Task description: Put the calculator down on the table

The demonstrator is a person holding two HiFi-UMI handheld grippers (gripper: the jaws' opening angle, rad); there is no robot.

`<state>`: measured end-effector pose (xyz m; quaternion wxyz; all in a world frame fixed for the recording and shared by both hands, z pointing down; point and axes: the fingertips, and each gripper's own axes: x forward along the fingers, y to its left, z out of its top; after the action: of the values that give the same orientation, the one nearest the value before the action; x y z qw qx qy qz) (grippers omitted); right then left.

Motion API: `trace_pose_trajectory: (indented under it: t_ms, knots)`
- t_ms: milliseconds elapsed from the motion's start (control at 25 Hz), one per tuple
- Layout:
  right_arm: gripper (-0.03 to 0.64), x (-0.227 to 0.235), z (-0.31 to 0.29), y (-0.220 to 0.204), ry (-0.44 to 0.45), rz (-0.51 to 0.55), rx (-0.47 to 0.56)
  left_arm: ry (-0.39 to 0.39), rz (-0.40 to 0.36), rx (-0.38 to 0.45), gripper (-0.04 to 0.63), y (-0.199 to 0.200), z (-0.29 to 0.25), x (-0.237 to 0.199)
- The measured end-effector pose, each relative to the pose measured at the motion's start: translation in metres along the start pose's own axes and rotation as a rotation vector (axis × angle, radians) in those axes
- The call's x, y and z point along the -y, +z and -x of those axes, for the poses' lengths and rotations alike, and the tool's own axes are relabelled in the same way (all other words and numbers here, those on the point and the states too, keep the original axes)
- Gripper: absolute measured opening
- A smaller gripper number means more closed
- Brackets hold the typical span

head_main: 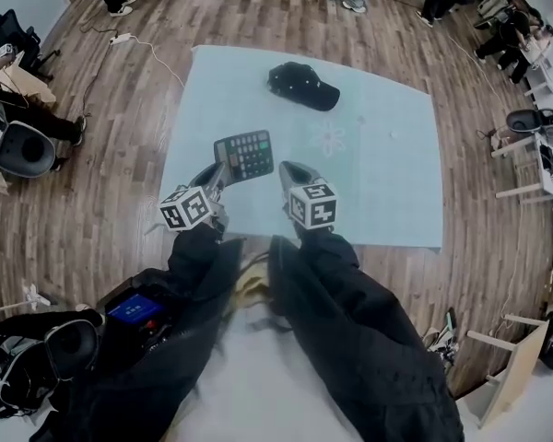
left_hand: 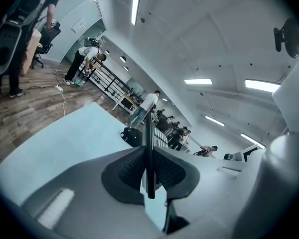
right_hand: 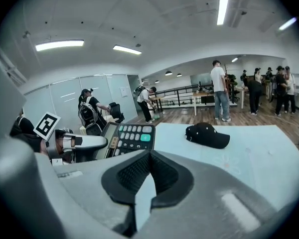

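A dark calculator (head_main: 244,155) with grey keys and one teal key hangs over the near part of the pale blue table (head_main: 387,182). My left gripper (head_main: 217,179) is shut on its near left edge. In the left gripper view the calculator (left_hand: 149,133) shows edge-on as a thin dark blade pinched between the pads (left_hand: 132,169). In the right gripper view the calculator (right_hand: 129,138) faces up, held by the left gripper (right_hand: 82,143). My right gripper (head_main: 290,171) floats just right of the calculator, shut with nothing in it (right_hand: 148,159).
A black cap (head_main: 302,85) lies on the table's far side, also seen as the cap (right_hand: 207,135) in the right gripper view. A faint flower print (head_main: 332,139) marks the cloth. Several people, chairs and desks stand around on the wooden floor (head_main: 101,201).
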<state>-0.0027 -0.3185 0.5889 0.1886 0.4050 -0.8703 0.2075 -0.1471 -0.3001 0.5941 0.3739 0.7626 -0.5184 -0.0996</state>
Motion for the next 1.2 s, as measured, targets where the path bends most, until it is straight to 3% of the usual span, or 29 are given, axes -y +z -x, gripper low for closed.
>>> trace_pose_trajectory:
  t_ms: [200, 640, 920, 1200]
  knots:
    - [0.0, 0.006, -0.015, -0.051, -0.007, -0.005, -0.127, 0.064, 0.014, -0.108, 0.041, -0.046, 0.002, -0.031]
    - [0.002, -0.002, -0.034, -0.147, 0.022, -0.103, -0.353, 0.149, 0.138, -0.268, 0.041, -0.111, 0.012, -0.092]
    - [0.002, -0.003, -0.043, -0.179, 0.035, -0.128, -0.471, 0.194, 0.169, -0.337, 0.041, -0.137, 0.016, -0.116]
    - [0.002, 0.003, -0.057, -0.182, 0.059, -0.143, -0.525, 0.217, 0.236, -0.361, 0.041, -0.147, 0.004, -0.133]
